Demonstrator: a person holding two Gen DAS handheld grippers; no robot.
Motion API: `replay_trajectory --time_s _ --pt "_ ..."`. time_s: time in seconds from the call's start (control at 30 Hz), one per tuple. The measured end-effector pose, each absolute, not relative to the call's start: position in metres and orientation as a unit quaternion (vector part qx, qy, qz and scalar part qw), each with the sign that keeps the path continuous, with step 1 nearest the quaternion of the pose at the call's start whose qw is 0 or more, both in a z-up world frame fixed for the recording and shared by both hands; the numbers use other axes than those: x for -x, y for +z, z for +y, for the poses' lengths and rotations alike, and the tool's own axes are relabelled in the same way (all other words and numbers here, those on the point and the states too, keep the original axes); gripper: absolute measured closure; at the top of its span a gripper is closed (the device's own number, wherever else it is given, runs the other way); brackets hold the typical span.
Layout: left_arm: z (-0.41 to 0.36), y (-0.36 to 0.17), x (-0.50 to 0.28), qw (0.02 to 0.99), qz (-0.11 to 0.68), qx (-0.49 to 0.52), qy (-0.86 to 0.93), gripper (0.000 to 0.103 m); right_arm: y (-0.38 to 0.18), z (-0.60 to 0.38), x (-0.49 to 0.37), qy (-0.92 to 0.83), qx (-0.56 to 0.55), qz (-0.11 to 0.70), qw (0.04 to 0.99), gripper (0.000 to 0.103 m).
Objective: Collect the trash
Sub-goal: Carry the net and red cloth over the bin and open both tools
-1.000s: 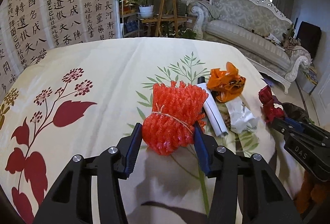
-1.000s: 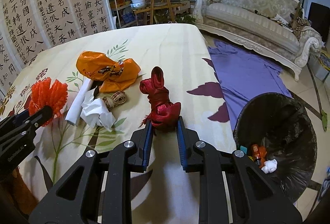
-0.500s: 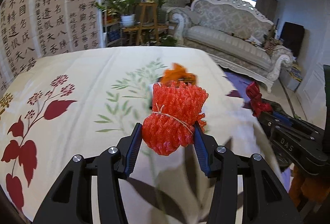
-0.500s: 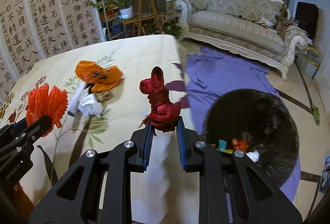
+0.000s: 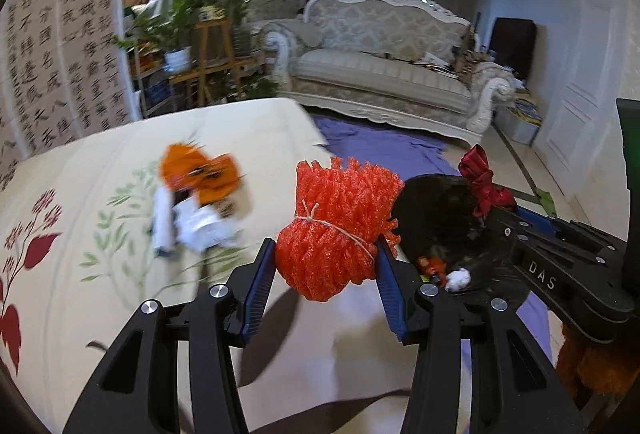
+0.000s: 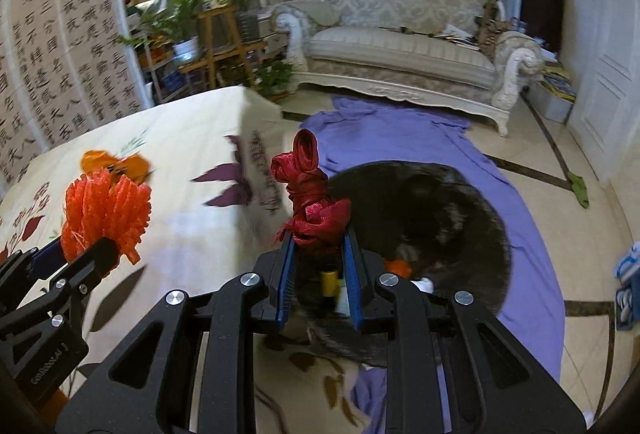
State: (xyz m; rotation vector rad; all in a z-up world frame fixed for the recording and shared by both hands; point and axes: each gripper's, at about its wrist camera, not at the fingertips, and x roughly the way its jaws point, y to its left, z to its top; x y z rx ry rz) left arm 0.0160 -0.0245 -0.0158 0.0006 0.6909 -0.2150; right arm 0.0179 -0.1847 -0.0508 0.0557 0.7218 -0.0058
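My left gripper (image 5: 326,266) is shut on an orange foam net bundle (image 5: 336,226) tied with string, held above the table's right edge. My right gripper (image 6: 318,246) is shut on a knotted red ribbon (image 6: 310,194), held over the near rim of a black-lined trash bin (image 6: 440,226) on the floor. In the left wrist view the bin (image 5: 436,218) lies just right of the bundle, with the red ribbon (image 5: 484,182) and right gripper beyond it. The bundle (image 6: 106,210) shows at the left of the right wrist view. On the table stay an orange plastic bag (image 5: 200,174) and white crumpled paper (image 5: 200,226).
The table wears a cream floral cloth (image 5: 80,234). A purple sheet (image 6: 400,130) covers the floor around the bin, which holds several small scraps (image 5: 440,270). A white ornate sofa (image 6: 404,46) stands behind, with plants on a wooden stand (image 6: 212,34) and a calligraphy screen (image 5: 72,54) at the left.
Both grippers have swung to the right with their loads, from over the table toward the bin. The leftover trash on the table has slid to the left of both views.
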Motion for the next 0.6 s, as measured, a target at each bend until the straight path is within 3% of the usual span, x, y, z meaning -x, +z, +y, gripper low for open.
replay_trajectory --time_s 0.6 --pt "-0.112 -0.034 -0.067 0.923 0.353 -0.043 -0.150 0.054 -0.073 -0.261 -0.041 -0.055 -0.067 0.359 0.929 0.081"
